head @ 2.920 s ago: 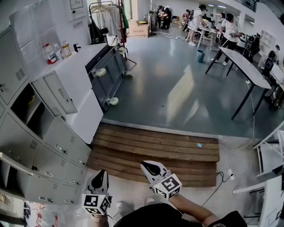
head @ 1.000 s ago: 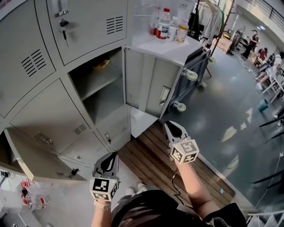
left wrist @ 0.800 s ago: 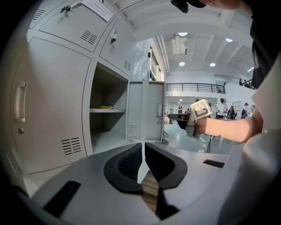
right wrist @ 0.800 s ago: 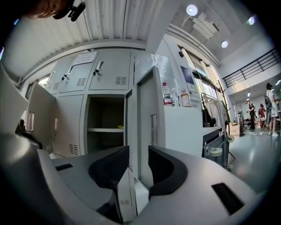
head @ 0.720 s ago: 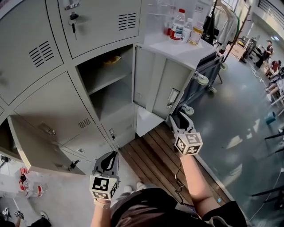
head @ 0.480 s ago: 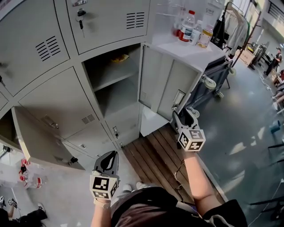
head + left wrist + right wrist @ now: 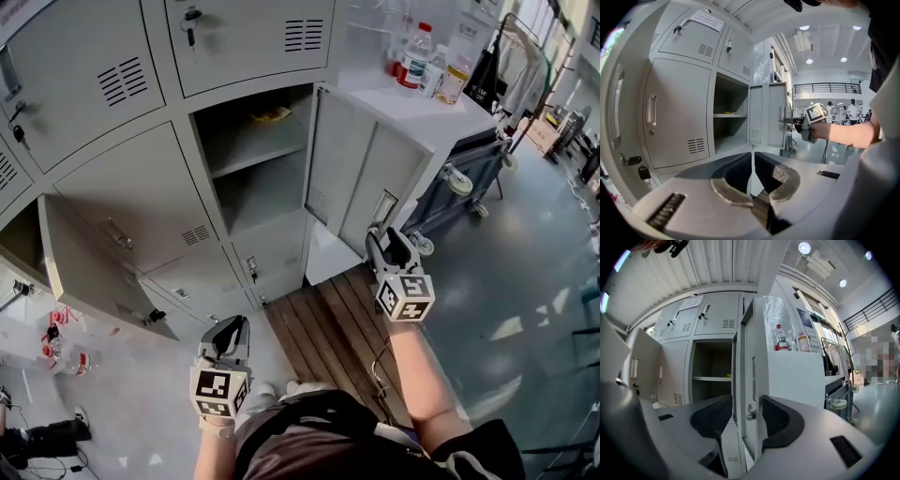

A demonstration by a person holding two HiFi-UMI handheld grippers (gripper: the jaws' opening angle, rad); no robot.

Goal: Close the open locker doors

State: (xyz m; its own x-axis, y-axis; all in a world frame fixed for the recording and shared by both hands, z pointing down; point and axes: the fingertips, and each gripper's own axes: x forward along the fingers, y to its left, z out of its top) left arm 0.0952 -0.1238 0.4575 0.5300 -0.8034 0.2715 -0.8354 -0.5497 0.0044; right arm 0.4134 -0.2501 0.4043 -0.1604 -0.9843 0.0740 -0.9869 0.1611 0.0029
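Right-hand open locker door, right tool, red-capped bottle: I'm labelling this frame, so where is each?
right-hand open locker door (image 7: pixel 356 169), head view, middle of its panel.
right tool (image 7: pixel 388 236), head view, midway between its fingertips; jaws just opened, door's edge between them.
red-capped bottle (image 7: pixel 413 58), head view, its body.

Workshop/lab hall, grey steel lockers (image 7: pixel 131 202), wheeled cart (image 7: pixel 457 183), glossy conc. floor (image 7: pixel 525 272), mezzanine rail (image 7: pixel 825 86)
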